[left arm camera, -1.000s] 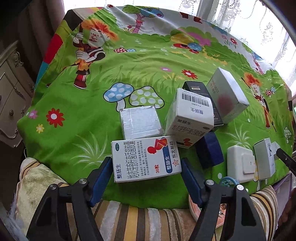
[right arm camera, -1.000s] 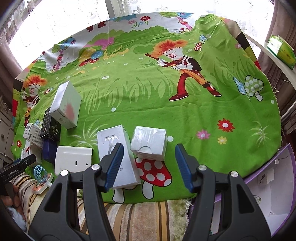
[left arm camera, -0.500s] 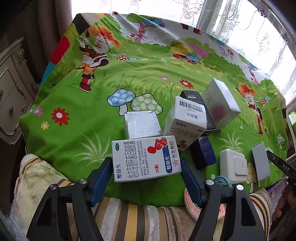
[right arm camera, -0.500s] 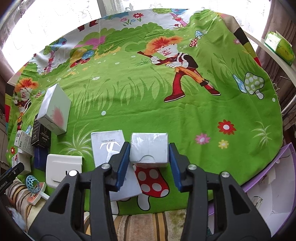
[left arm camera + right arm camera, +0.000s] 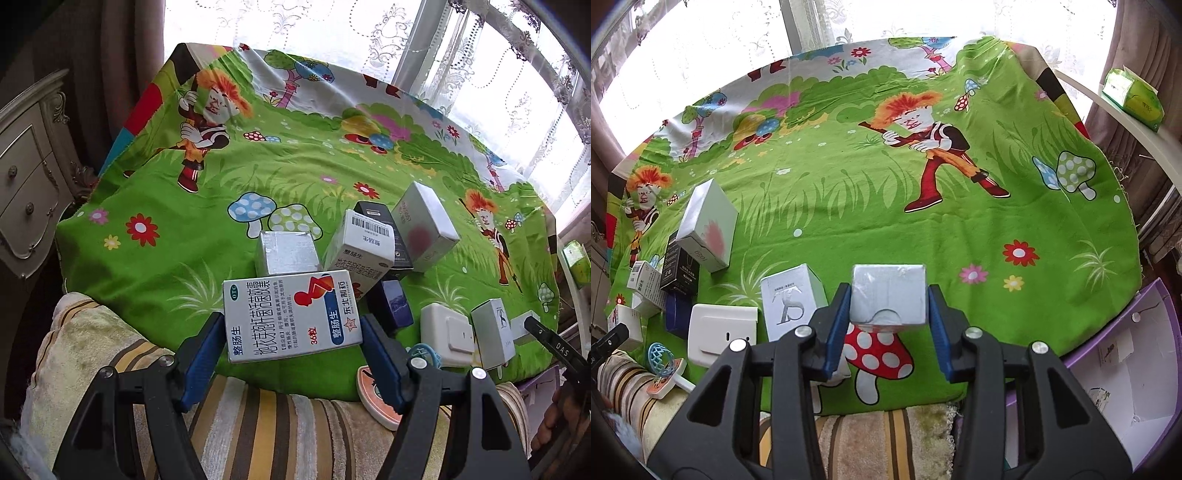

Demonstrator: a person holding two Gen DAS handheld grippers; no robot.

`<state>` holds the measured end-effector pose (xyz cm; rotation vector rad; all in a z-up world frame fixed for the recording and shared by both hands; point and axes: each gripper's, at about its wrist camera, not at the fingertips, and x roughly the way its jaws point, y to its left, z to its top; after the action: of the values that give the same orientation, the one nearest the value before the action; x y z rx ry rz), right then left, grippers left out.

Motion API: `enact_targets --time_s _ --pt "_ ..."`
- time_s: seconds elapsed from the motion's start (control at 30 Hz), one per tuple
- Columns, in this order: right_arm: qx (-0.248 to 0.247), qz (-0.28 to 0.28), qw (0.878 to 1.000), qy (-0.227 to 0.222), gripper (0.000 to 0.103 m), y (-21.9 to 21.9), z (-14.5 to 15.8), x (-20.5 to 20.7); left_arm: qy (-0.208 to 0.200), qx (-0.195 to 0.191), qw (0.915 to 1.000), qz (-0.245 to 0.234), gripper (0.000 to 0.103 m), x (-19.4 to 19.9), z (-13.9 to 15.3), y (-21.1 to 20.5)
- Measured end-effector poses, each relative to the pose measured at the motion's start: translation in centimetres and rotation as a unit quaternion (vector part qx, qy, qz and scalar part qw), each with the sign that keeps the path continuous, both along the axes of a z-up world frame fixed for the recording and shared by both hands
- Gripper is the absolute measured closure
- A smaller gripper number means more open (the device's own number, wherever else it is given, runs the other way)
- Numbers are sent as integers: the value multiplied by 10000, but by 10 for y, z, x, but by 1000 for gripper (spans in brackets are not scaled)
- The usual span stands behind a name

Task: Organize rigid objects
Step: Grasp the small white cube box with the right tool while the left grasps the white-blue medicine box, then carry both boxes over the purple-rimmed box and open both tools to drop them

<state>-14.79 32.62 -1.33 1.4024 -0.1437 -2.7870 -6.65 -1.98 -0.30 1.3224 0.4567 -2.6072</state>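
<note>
Bright cartoon-print green cloth (image 5: 849, 206) covers a table by a lace-curtained window, where a person sorts small rigid boxes with a handheld gripper in each hand. Nearest the left wrist camera, the left gripper (image 5: 293, 332) is clamped across the short ends of a flat white medicine carton with red and blue print (image 5: 291, 314), held above the near edge, its blue pads (image 5: 207, 343) wide apart only because the carton is long. On the near right, the right gripper (image 5: 888, 306) has just been closing — its jaws now press both sides of a small silver foil-wrapped cube (image 5: 888, 293) between them, low over the red mushroom print. Beyond sit a white wall switch plate (image 5: 720, 328), a white box with a grey stag logo (image 5: 792, 299), and a leaning cluster of cartons at far left. The risk: foil is slick, so the cube could twist out on lifting, and a swing left could topple the leaning cartons.
</note>
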Motion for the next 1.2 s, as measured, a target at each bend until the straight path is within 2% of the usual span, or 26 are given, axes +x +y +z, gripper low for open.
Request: enact_targets --time_s 0.47,0.77,0.97,1.2 --pt "-59 219 9996 182 58 4 20 61 417 -90 9986 -311 30 36 25 24" --pt "-65 359 9990 266 58 10 27 103 514 -138 9948 -868 30 44 36 59" --pt "-138 228 9992 289 58 33 29 125 519 -53 9885 -1418 30 46 41 98" --pt "-222 -253 9992 232 58 85 26 151 503 10 9753 -2153 30 48 45 148"
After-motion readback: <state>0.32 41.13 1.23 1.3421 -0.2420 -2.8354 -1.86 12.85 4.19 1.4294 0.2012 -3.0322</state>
